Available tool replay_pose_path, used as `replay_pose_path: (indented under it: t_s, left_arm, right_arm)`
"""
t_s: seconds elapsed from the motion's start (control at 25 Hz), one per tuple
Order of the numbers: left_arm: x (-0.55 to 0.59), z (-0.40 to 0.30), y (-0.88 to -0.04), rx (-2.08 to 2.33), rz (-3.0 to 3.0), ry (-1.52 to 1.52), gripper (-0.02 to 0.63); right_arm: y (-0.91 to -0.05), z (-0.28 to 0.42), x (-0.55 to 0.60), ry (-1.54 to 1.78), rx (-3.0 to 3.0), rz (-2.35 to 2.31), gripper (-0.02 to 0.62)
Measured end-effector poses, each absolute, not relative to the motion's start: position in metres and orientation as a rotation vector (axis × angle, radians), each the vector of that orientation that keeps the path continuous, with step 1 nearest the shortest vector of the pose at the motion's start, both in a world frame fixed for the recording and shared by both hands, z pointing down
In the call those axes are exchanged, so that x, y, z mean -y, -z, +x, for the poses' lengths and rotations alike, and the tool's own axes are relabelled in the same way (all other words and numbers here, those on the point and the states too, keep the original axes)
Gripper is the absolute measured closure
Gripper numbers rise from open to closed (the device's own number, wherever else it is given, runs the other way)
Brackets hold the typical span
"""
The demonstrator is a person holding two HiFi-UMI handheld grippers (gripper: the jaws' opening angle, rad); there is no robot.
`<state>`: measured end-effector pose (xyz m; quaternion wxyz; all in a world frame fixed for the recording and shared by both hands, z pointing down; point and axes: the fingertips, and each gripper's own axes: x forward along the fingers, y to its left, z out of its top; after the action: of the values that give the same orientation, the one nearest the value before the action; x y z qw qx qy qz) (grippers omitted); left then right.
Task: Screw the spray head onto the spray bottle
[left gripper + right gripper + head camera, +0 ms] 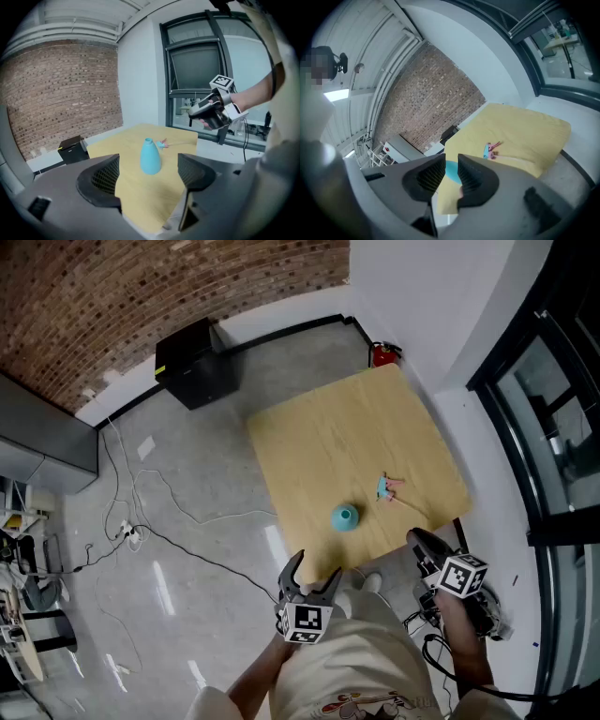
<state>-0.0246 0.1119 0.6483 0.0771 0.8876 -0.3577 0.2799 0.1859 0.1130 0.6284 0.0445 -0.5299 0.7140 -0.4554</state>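
The bottle (344,517) is seen upright near the front edge of the table (347,437), the spray head (385,488) lying apart from it; the left gripper (317,568) is held wide open, the right gripper (419,542) nearly closed, both empty.

Wooden surface (328,442) seen from above. A teal spray bottle (344,517) stands upright near the surface's 6 o'clock edge. The spray head (385,488) lies apart from it, at the bottle's 2 o'clock. The left tongs (317,570), jaws spread, hover at the bottle's 7 o'clock by the surface's edge, and the right tongs (419,542) at its 4 o'clock. A black box (194,362) sits on the floor at 11 o'clock, below the brick wall (141,287).
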Motion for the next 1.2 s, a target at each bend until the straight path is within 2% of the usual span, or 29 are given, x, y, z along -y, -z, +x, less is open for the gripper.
replay_pose_path:
  t_s: [0.32, 0.48, 0.72, 0.8, 1.0, 1.2]
  left_arm:
    - [-0.115, -0.004, -0.646, 1.067, 2.683, -0.841, 0.233]
    - [-0.094, -0.01, -0.65, 0.999, 2.718, -0.855, 0.233]
    - [-0.05, 0.004, -0.689, 0.793, 2.841, -0.904, 0.199]
    - [-0.041, 0.016, -0.707, 0.743, 2.864, -0.884, 0.169]
    - [-0.023, 0.041, -0.751, 0.745, 2.801, -0.851, 0.16]
    - [-0.009, 0.079, -0.784, 0.722, 2.852, -0.825, 0.165]
  right_arm:
    - [-0.628, 0.189, -0.12, 1.377, -2.251, -1.571, 0.516]
    - [-0.632, 0.164, -0.108, 1.357, -2.309, -1.596, 0.515]
    - [-0.633, 0.159, -0.081, 1.358, -2.186, -1.737, 0.515]
    - [-0.634, 0.16, -0.078, 1.365, -2.121, -1.795, 0.515]
    - [-0.644, 0.15, -0.094, 1.477, -2.078, -1.842, 0.515]
    - [-0.661, 0.169, -0.11, 1.563, -2.037, -1.883, 0.515]
